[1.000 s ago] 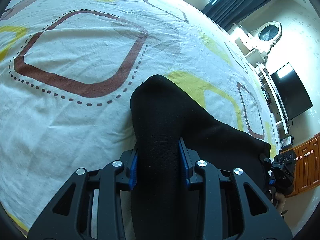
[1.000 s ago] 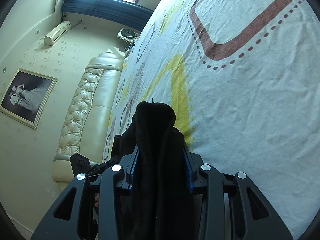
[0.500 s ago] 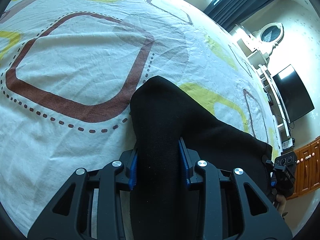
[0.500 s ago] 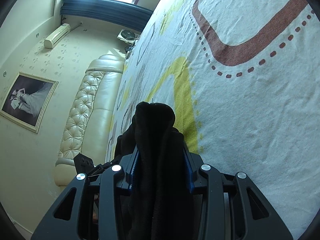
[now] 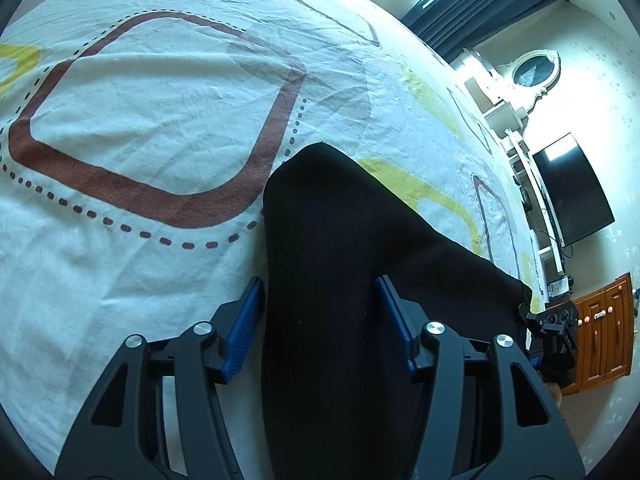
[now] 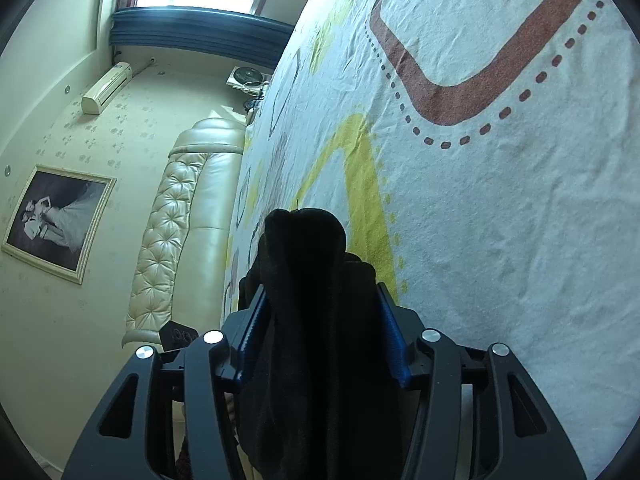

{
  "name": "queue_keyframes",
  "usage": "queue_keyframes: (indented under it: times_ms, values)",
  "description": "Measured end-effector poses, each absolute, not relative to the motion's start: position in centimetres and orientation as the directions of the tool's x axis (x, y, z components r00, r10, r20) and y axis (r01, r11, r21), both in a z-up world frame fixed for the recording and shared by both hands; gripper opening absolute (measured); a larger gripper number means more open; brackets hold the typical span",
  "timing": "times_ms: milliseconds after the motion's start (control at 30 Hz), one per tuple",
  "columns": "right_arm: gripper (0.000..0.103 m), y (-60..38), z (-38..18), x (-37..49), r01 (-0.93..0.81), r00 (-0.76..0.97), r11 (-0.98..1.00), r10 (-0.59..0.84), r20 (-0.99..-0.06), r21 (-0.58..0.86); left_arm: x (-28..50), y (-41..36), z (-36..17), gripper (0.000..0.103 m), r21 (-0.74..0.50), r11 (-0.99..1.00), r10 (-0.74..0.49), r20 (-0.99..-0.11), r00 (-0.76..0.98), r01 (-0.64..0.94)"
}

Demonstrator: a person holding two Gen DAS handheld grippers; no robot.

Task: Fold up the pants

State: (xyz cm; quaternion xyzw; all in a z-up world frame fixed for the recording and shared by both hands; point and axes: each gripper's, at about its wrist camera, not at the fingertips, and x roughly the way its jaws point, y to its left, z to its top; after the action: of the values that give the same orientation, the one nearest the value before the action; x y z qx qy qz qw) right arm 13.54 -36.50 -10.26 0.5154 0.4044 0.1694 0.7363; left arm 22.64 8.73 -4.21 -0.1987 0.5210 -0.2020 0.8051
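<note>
The black pants lie on the patterned bedsheet, one end running between the fingers of my left gripper. Its blue pads stand apart from the cloth, so it is open. In the right wrist view a bunched end of the pants sits between the fingers of my right gripper, whose pads also stand slightly apart, so it is open. The right gripper shows at the far end of the pants in the left wrist view.
The bedsheet is white with brown and yellow shapes. A cream tufted headboard is on the left of the right wrist view. A black TV, white shelves and a wooden cabinet stand beyond the bed's far side.
Both grippers' jaws have opened from their grip on the pants. Both grippers have moved forward across the sheet, and the pants' end has been laid down.
</note>
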Motion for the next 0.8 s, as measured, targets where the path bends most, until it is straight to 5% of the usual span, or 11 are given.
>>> queue_keyframes:
  times_ms: [133, 367, 567, 700, 800]
  values:
    - [0.068, -37.1, -9.7, 11.6, 0.168, 0.605, 0.393, 0.683, -0.409, 0.904, 19.8, 10.5, -4.3, 0.067, -0.589, 0.8, -0.586, -0.724, 0.363, 0.117]
    - [0.069, -35.9, -10.4, 6.5, 0.178, 0.538, 0.341, 0.752, -0.382, 0.923, 13.7, 13.8, -6.2, 0.072, -0.733, 0.679, -0.702, -0.633, 0.327, 0.041]
    - [0.069, -34.1, -9.8, 4.9, 0.16, 0.524, 0.404, 0.739, -0.425, 0.901, 11.0, 12.7, -6.1, 0.072, -0.723, 0.687, -0.704, -0.639, 0.309, 0.07]
    - [0.05, -33.0, -9.3, 5.3, 0.179, 0.501, 0.517, 0.685, -0.529, 0.837, 10.9, 11.6, -5.9, 0.055, -0.659, 0.748, -0.644, -0.69, 0.33, 0.081]
    - [0.039, -33.2, -9.4, 5.3, 0.186, 0.508, 0.508, 0.683, -0.525, 0.841, 11.0, 11.6, -6.0, 0.046, -0.673, 0.738, -0.648, -0.684, 0.335, 0.051]
